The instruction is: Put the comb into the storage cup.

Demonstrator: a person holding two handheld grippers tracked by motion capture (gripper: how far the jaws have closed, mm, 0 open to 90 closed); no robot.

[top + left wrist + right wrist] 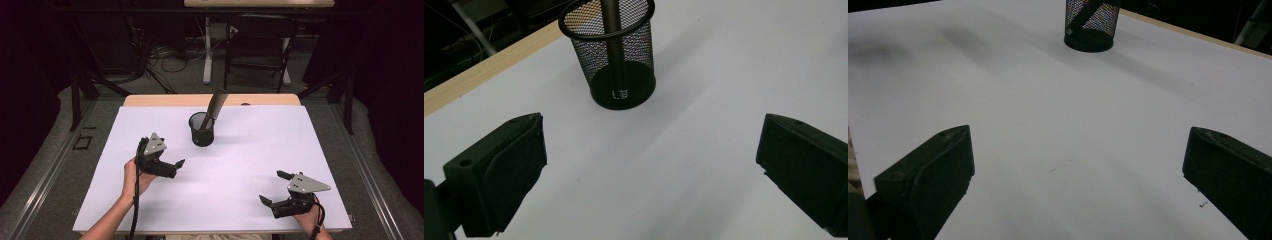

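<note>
Beyond both spread tools, left tool (170, 167) nearer than right tool (275, 187), a comb (214, 107) leans in a mesh cup (201, 131)

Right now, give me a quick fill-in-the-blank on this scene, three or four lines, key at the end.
1. The comb stands in a black mesh ____.
2. The cup is closer to the ____ gripper.
3. Both the left gripper and the right gripper have jaws that are ____.
4. The cup sits on a ____ sheet.

Missing words: cup; left; open; white
</note>
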